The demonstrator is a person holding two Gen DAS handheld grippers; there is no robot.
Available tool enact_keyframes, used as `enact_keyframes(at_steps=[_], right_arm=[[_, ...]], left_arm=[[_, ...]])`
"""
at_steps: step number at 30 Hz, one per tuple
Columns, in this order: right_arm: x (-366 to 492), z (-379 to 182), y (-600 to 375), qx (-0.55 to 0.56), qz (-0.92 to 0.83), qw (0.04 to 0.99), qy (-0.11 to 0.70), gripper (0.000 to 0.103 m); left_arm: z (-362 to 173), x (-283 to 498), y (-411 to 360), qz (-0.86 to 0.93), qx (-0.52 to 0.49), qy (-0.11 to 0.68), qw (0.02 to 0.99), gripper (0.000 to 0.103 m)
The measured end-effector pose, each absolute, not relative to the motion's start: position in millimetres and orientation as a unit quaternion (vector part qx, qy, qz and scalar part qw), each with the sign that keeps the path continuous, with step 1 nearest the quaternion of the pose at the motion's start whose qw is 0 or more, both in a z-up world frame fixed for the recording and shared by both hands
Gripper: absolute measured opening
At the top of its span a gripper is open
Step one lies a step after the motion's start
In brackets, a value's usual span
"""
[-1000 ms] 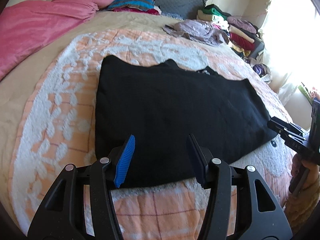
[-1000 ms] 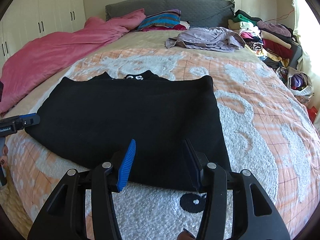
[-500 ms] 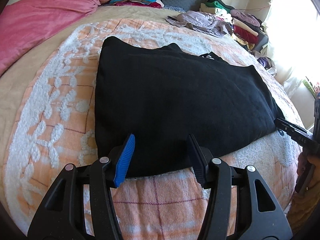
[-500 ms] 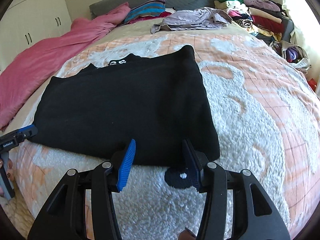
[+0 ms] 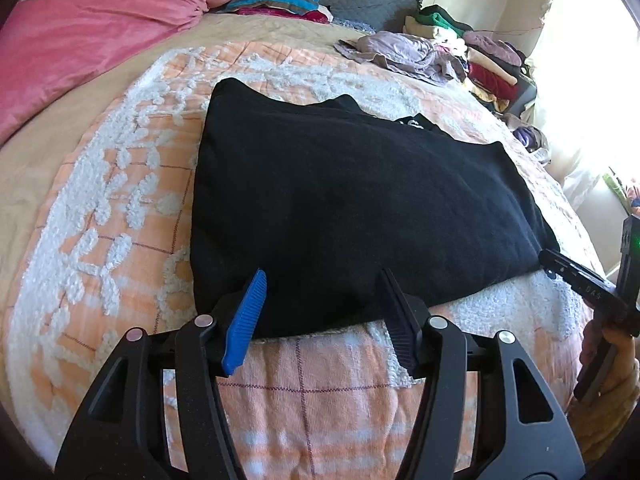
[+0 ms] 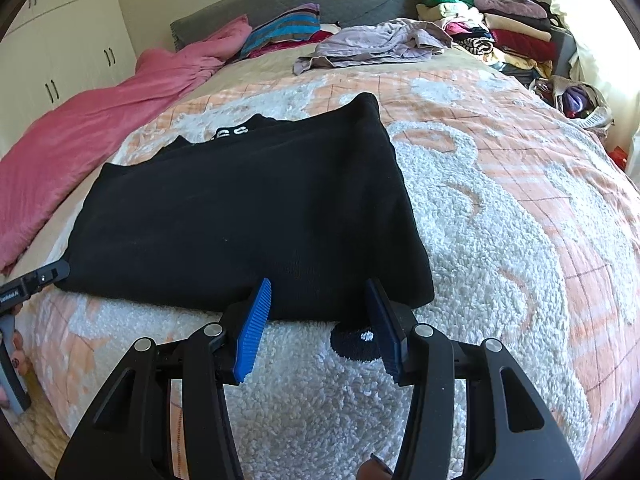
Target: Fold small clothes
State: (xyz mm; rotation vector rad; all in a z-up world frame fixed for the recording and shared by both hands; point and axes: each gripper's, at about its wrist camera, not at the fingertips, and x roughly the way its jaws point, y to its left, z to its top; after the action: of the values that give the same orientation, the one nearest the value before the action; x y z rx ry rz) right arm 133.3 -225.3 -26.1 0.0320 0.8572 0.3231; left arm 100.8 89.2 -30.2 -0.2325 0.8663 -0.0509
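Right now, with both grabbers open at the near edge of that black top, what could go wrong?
1. The black top is already doubled over, so the left gripper or right gripper may pinch only the upper layer, and the fold would open.
2. The blanket is shaggy; the lower fingers may snag its pile and lift it too.

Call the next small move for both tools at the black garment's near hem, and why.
Probably ease both tools forward and down, then close on the near hem. The left tool and right tool are open, each at an end of the black garment, hem between the fingers but ungripped. It lies flat on the bedspread, ready for a fold.
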Motion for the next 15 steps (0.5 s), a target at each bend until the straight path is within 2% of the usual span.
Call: enact_keyframes(at_steps=[5, 9, 10, 12, 15], right_arm=[[125, -21, -225, 0.015, 0.155, 0.904, 0.398, 0.048], [119, -18, -226, 0.017, 0.155, 0.906, 0.393, 0.048], [119, -17, -226, 0.017, 0.155, 0.906, 0.393, 0.052], [116, -15, -228, 0.018, 0.154, 0.908, 0.389, 0.071], [110, -11, -229, 0.017, 0.153, 0.91, 0.384, 0.072]], left_arm=[[-27, 98, 86, -0.026, -0.11, 0.416, 0.902, 0.057], [-23, 94, 84, -0.026, -0.108, 0.414, 0.903, 0.059], [-22, 93, 84, -0.026, -0.108, 0.414, 0.904, 0.06], [-21, 92, 84, -0.027, -0.11, 0.413, 0.904, 0.062], [-19, 90, 85, -0.026, -0.111, 0.411, 0.905, 0.063]])
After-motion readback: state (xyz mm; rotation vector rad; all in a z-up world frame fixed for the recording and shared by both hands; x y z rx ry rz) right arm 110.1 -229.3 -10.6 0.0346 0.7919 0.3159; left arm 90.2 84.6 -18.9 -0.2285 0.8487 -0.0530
